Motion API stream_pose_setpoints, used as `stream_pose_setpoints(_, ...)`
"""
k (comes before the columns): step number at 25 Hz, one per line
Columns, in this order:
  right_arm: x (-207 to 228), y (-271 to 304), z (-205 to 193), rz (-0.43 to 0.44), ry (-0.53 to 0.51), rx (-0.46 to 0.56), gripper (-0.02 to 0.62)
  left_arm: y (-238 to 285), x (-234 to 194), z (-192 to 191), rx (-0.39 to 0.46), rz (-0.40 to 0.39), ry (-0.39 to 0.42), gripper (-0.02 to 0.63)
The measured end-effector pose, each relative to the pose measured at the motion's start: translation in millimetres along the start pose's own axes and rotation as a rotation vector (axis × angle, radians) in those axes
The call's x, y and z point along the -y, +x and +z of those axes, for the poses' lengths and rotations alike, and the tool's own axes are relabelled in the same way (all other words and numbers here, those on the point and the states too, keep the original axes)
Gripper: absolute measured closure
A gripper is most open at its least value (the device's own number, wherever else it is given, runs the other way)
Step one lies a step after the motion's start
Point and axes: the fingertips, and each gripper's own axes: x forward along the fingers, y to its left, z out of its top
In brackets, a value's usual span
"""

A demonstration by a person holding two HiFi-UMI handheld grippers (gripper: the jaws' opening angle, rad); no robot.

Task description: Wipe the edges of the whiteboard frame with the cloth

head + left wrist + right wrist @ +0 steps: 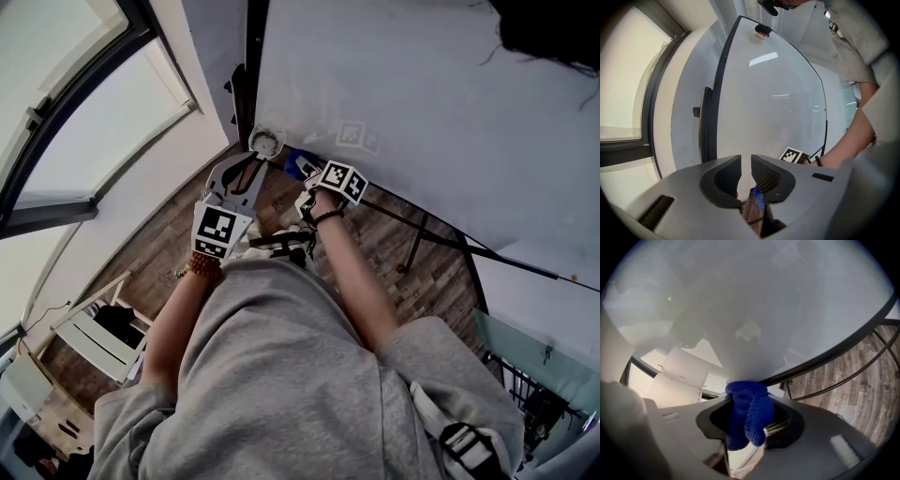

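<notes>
Head view: the right gripper (309, 176) is clamped on the blue cloth (300, 161) and holds it at the lower left corner of the whiteboard (422, 94). There the dark frame (254, 56) comes down the board's left side and turns into the bottom edge. The left gripper (251, 155) sits just beside the right one, pointing at the same corner, so both are near. Only the right one carries the cloth.

Left gripper view: the jaws stand a narrow slit apart with nothing between them; only the board (773, 93) shows through the gap. The frame's left edge (723, 84) runs up and away from the jaws, and a scrap of cloth (759, 199) shows low down beyond them.

Right gripper view: the cloth (747, 416) bulges from between the jaws, and its top appears to touch the board's (740, 301) lower border. From the cloth, the bottom frame (843, 345) runs away to the right as one long dark strip. A wipe from here would probably travel along that strip to the person's right, or turn up the left edge, which lies right at the cloth.
</notes>
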Motion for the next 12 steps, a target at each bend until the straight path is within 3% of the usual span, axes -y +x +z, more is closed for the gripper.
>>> stream_pose_setpoints(12,-18.8,18.3,-8.5,0.044,0.010,-0.004,0.425,-13.8,-17.7,-5.1,-0.005,0.041,-0.003,0.552)
